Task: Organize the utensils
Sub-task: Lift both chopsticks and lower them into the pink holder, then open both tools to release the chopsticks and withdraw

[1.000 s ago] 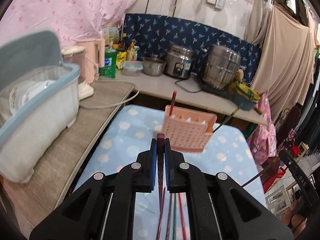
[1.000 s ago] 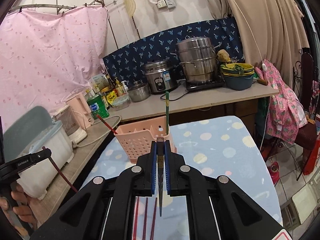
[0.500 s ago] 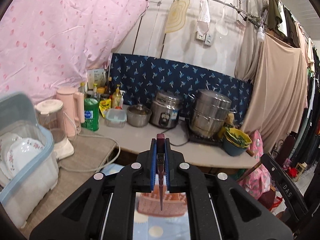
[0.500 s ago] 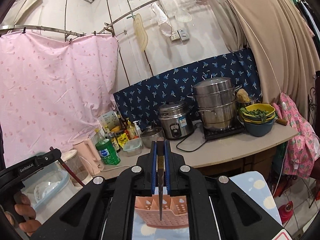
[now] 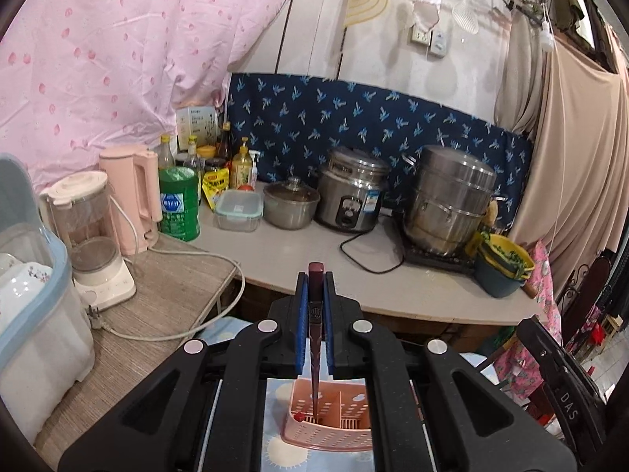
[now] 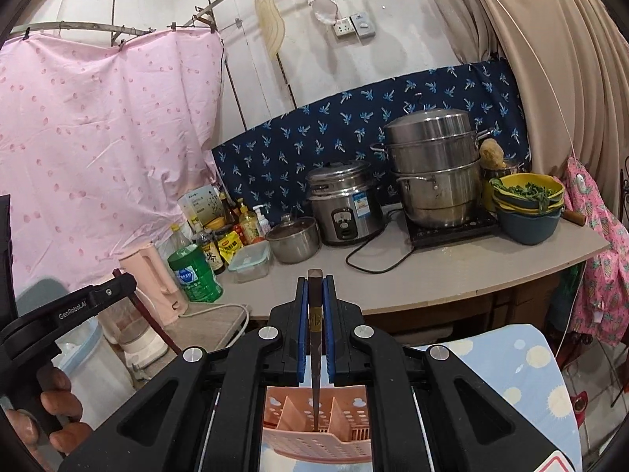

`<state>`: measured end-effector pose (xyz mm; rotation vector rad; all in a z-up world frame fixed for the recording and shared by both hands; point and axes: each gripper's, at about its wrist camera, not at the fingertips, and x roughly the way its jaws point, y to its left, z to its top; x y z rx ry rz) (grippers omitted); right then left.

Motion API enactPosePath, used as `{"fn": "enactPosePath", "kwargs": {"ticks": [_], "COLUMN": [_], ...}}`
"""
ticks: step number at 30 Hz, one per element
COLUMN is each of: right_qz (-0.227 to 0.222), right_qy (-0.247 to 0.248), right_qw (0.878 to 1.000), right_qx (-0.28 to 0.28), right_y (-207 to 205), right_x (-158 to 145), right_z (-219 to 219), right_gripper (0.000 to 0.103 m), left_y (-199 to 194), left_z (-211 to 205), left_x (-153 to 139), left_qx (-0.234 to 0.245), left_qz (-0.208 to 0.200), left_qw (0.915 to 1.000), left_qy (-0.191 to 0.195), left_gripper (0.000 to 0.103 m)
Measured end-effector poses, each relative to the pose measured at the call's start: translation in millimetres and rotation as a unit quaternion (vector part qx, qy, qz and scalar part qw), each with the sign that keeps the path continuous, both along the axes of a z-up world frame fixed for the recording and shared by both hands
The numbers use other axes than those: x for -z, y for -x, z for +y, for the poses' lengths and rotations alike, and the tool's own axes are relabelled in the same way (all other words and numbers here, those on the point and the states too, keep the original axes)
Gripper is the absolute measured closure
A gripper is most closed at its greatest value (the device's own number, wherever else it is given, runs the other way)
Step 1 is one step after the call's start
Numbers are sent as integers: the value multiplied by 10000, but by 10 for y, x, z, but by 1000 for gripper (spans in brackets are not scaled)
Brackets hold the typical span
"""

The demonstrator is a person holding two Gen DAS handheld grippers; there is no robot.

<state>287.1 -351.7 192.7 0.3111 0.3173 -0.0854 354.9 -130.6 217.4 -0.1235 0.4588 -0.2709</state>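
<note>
Left wrist view: left gripper [image 5: 315, 287] is clamping a dark red chopstick [image 5: 315, 354], right gripper [image 6: 315, 287] a brown chopstick [image 6: 315, 354], tips entering the pink utensil basket [image 5: 334, 417] at six o'clock; releasing should come next.

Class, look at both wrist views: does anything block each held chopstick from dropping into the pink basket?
Nothing visible does. The left gripper's chopstick and the right gripper's chopstick each point tip-down into an open compartment of the pink basket.

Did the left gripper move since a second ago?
Yes. The left gripper went forward over the pink basket, which was ahead of its fingers before and now sits below them.
</note>
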Motion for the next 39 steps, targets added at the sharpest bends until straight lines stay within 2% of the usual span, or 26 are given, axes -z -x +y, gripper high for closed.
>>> {"fn": "enactPosePath", "kwargs": {"ticks": [5, 8, 10, 14, 17, 28, 39], "right_qz": [288, 300, 297, 236, 187, 232, 540], "right_qy": [11, 40, 38, -22, 57, 89, -3], "right_qw": [9995, 9995, 9995, 9997, 9998, 9994, 9977], "right_qx": [-85, -92, -87, -90, -86, -231, -409], "right_y": [-124, -104, -80, 31, 162, 819, 1615], "right_x": [234, 280, 278, 247, 212, 271, 617], "right_z": [-2, 11, 11, 9, 57, 259, 577], "right_gripper": [96, 95, 91, 83, 81, 80, 80], "left_y": [-84, -32, -6, 80, 213, 754, 1495], "left_z": [-71, -85, -103, -104, -88, 81, 334], "left_x": [232, 273, 286, 282, 274, 333, 594], "left_qx": [57, -19, -6, -34, -66, -62, 21], "left_qz": [142, -4, 4, 14, -69, -4, 342], "left_qw": [9998, 9999, 9997, 9993, 9987, 9967, 9954], "left_qy": [-112, -171, -254, -379, -503, -815, -890], "left_gripper": [95, 95, 94, 79, 74, 73, 73]}}
